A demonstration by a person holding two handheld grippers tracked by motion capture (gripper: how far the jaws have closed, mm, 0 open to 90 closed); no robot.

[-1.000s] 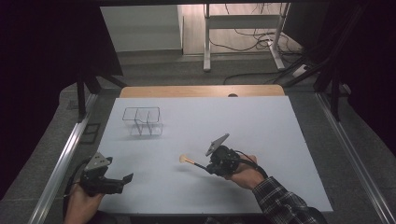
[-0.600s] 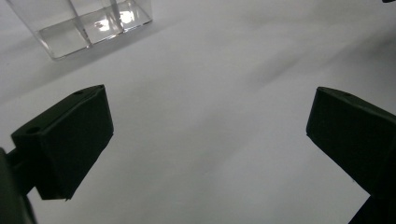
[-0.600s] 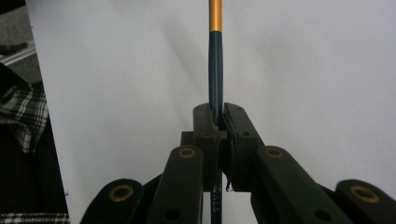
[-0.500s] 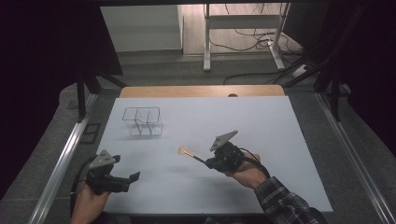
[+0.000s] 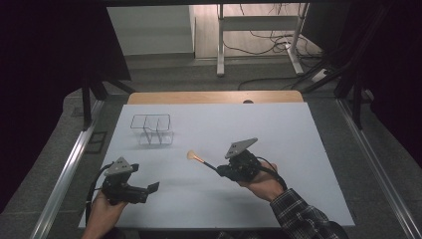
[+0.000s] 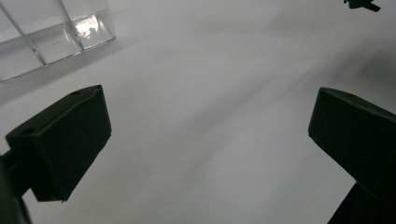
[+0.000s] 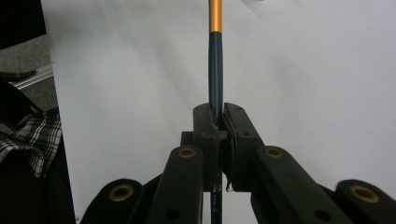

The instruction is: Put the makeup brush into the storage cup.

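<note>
Brush [image 5: 198,158] sits clamped in the right tongs [image 5: 219,171], held by its dark handle with the orange ferrule and pale bristle tip pointing toward ten o'clock, lifted over the middle of the white worktop [image 5: 298,149]. In the right gripper view the handle [image 7: 215,70] runs straight up between the two black pads, which are pressed together on it. At about ten o'clock from the bristles stands a clear organizer [image 5: 152,129] with divided compartments, well apart from the brush. The left tongs [image 5: 152,188] hover low at seven o'clock on the worktop, jaws wide apart with nothing between them; their own camera looks across bare white surface toward a corner of the organizer [image 6: 51,35].

Judging by the layout, the step in hand is carrying the brush toward the organizer. The next move calls for bringing the brush over one compartment, tipping it closer to upright, and lowering it in before the pads part. The left tongs may need to steady the light organizer.
</note>
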